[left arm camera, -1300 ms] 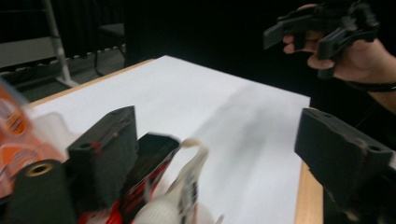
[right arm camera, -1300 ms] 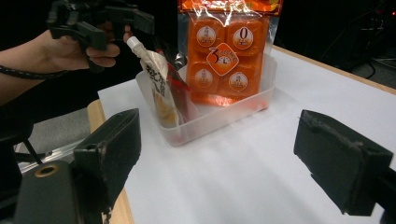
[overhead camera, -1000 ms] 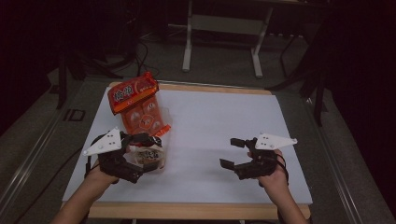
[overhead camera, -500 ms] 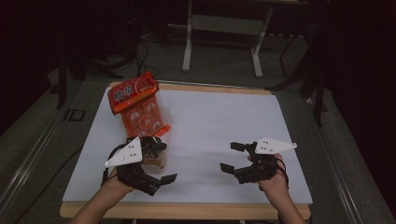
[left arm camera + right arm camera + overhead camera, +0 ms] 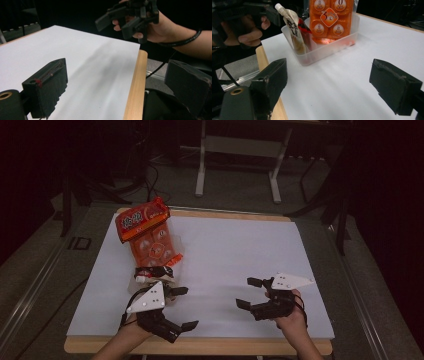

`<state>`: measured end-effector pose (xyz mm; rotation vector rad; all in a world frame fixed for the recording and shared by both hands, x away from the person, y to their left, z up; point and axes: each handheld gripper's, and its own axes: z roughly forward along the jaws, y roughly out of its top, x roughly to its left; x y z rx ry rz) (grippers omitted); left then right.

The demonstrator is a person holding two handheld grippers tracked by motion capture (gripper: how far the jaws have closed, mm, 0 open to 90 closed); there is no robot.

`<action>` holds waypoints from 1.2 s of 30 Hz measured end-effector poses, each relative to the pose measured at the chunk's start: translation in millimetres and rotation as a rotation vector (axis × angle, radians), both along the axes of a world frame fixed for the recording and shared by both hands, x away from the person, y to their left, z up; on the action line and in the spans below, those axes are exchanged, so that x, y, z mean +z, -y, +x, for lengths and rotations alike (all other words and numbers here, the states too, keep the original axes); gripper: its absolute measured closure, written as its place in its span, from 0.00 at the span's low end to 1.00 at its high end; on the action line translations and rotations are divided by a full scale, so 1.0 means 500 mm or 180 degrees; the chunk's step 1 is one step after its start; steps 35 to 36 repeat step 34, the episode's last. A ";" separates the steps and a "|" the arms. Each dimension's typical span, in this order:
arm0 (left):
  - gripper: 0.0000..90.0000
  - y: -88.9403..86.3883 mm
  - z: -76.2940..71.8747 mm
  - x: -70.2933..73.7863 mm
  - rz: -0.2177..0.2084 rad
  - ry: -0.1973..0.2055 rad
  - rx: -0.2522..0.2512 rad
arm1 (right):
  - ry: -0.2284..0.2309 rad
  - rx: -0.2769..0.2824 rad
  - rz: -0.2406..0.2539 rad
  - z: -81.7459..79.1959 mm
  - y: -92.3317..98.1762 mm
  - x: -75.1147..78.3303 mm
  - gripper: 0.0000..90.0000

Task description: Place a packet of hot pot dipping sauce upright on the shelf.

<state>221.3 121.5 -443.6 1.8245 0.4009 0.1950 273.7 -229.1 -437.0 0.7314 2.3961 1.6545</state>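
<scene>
Near table's (image 5: 225, 255) front edge, high view: left gripper (image 5: 181, 307) spread, empty, just short of clear tray (image 5: 150, 276) holding orange snack pack (image 5: 150, 240) and pouch (image 5: 150, 274); right gripper (image 5: 249, 293) spread, empty. Left gripper view: jaws wide over table edge. Right gripper view: jaws wide, tray beyond.

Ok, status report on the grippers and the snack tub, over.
Left gripper open, empty, near the table's front edge. Right gripper open, empty. Pouch and orange pack standing in the clear tub. Nothing in the way.
</scene>
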 end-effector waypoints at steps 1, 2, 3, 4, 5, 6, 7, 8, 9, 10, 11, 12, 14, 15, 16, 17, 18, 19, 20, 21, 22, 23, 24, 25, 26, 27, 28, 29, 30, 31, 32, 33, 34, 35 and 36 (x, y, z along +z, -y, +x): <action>0.06 0.005 -0.002 -0.009 -0.0002 -0.0040 -0.0031 | -0.0005 -0.0007 -0.0004 0.001 0.001 -0.002 0.16; 0.06 0.005 -0.002 -0.009 -0.0002 -0.0040 -0.0031 | -0.0009 -0.0012 -0.0003 0.001 0.002 -0.005 0.17; 0.06 0.007 -0.003 -0.014 0.0002 -0.0043 -0.0034 | -0.0007 -0.0016 -0.0005 0.002 0.003 -0.007 0.17; 0.06 0.009 -0.003 -0.019 0.0009 -0.0054 -0.0042 | -0.0017 -0.0017 -0.0006 0.003 0.004 -0.010 0.17; 0.06 0.013 -0.004 -0.027 0.0029 -0.0072 -0.0050 | -0.0023 -0.0024 -0.0014 0.003 0.005 -0.012 0.17; 0.06 0.015 -0.005 -0.030 0.0043 -0.0078 -0.0056 | -0.0032 -0.0032 -0.0019 0.004 0.005 -0.014 0.17; 0.06 0.015 -0.005 -0.030 0.0043 -0.0078 -0.0056 | -0.0033 -0.0029 -0.0021 0.004 0.005 -0.017 0.17; 0.06 0.017 -0.005 -0.034 0.0052 -0.0085 -0.0068 | -0.0027 -0.0033 -0.0027 0.005 0.005 -0.019 0.16; 0.06 0.020 -0.007 -0.042 0.0055 -0.0112 -0.0082 | -0.0030 -0.0038 -0.0035 0.005 0.004 -0.021 0.17; 0.06 0.020 -0.007 -0.042 0.0055 -0.0112 -0.0082 | -0.0030 -0.0038 -0.0035 0.005 0.004 -0.021 0.17; 0.06 0.024 -0.009 -0.052 0.0103 -0.0129 -0.0093 | -0.0018 -0.0039 -0.0060 0.007 0.003 -0.026 0.16; 0.06 0.025 -0.010 -0.056 0.0128 -0.0136 -0.0093 | -0.0023 -0.0043 -0.0070 0.007 0.002 -0.028 0.16; 0.06 0.026 -0.010 -0.061 0.0127 -0.0155 -0.0098 | -0.0011 -0.0042 -0.0084 0.009 0.002 -0.030 0.16; 0.06 0.027 -0.012 -0.069 0.0120 -0.0185 -0.0094 | -0.0018 -0.0047 -0.0103 0.009 0.000 -0.034 0.16; 0.06 0.027 -0.012 -0.072 0.0137 -0.0183 -0.0097 | -0.0019 -0.0048 -0.0111 0.010 0.000 -0.036 0.16; 0.06 0.027 -0.013 -0.076 0.0136 -0.0182 -0.0095 | -0.0027 -0.0047 -0.0119 0.010 -0.001 -0.038 0.16; 0.06 0.027 -0.013 -0.076 0.0136 -0.0182 -0.0095 | -0.0023 -0.0044 -0.0125 0.011 -0.001 -0.040 0.16; 0.06 0.026 -0.013 -0.084 0.0148 -0.0194 -0.0092 | -0.0023 -0.0042 -0.0130 0.011 -0.002 -0.042 0.16; 0.06 0.026 -0.013 -0.084 0.0148 -0.0194 -0.0092 | -0.0020 -0.0040 -0.0136 0.011 -0.002 -0.043 0.16; 0.06 0.027 -0.014 -0.093 0.0178 -0.0198 -0.0087 | -0.0013 -0.0035 -0.0142 0.011 -0.002 -0.044 0.16; 0.06 0.027 -0.014 -0.093 0.0178 -0.0198 -0.0087 | -0.0016 -0.0033 -0.0151 0.011 -0.003 -0.046 0.17; 0.06 0.030 -0.016 -0.101 0.0269 -0.0160 -0.0081 | -0.0023 -0.0023 -0.0163 0.011 -0.003 -0.047 0.17; 0.06 0.030 -0.016 -0.101 0.0269 -0.0160 -0.0081 | -0.0033 -0.0014 -0.0169 0.011 -0.004 -0.048 0.17; 0.06 0.033 -0.017 -0.106 0.0303 -0.0150 -0.0078 | -0.0037 -0.0009 -0.0175 0.010 -0.004 -0.049 0.17; 0.06 0.033 -0.017 -0.106 0.0303 -0.0150 -0.0078 | -0.0037 -0.0009 -0.0175 0.010 -0.004 -0.049 0.17; 0.06 0.033 -0.017 -0.107 0.0315 -0.0138 -0.0077 | -0.0023 0.0004 -0.0203 0.010 -0.006 -0.051 0.17; 0.06 0.034 -0.017 -0.108 0.0325 -0.0138 -0.0078 | -0.0022 0.0008 -0.0213 0.010 -0.007 -0.052 0.17; 0.06 0.035 -0.017 -0.109 0.0330 -0.0133 -0.0076 | -0.0020 0.0006 -0.0225 0.011 -0.007 -0.054 0.17; 0.06 0.035 -0.017 -0.109 0.0330 -0.0133 -0.0076 | -0.0024 0.0007 -0.0229 0.011 -0.008 -0.054 0.17; 0.06 0.034 -0.017 -0.111 0.0316 -0.0130 -0.0070 | -0.0024 0.0005 -0.0228 0.011 -0.009 -0.055 0.17; 0.06 0.034 -0.017 -0.111 0.0316 -0.0130 -0.0070 | -0.0024 0.0005 -0.0228 0.011 -0.009 -0.055 0.17; 0.06 0.035 -0.018 -0.112 0.0305 -0.0130 -0.0074 | -0.0023 0.0000 -0.0231 0.011 -0.009 -0.057 0.18; 0.06 0.035 -0.018 -0.112 0.0305 -0.0130 -0.0074 | -0.0023 0.0000 -0.0231 0.011 -0.009 -0.057 0.18; 0.06 0.035 -0.018 -0.112 0.0305 -0.0130 -0.0074 | -0.0023 0.0000 -0.0231 0.011 -0.009 -0.057 0.18; 0.06 0.035 -0.018 -0.112 0.0305 -0.0130 -0.0074 | -0.0023 0.0000 -0.0231 0.011 -0.009 -0.057 0.18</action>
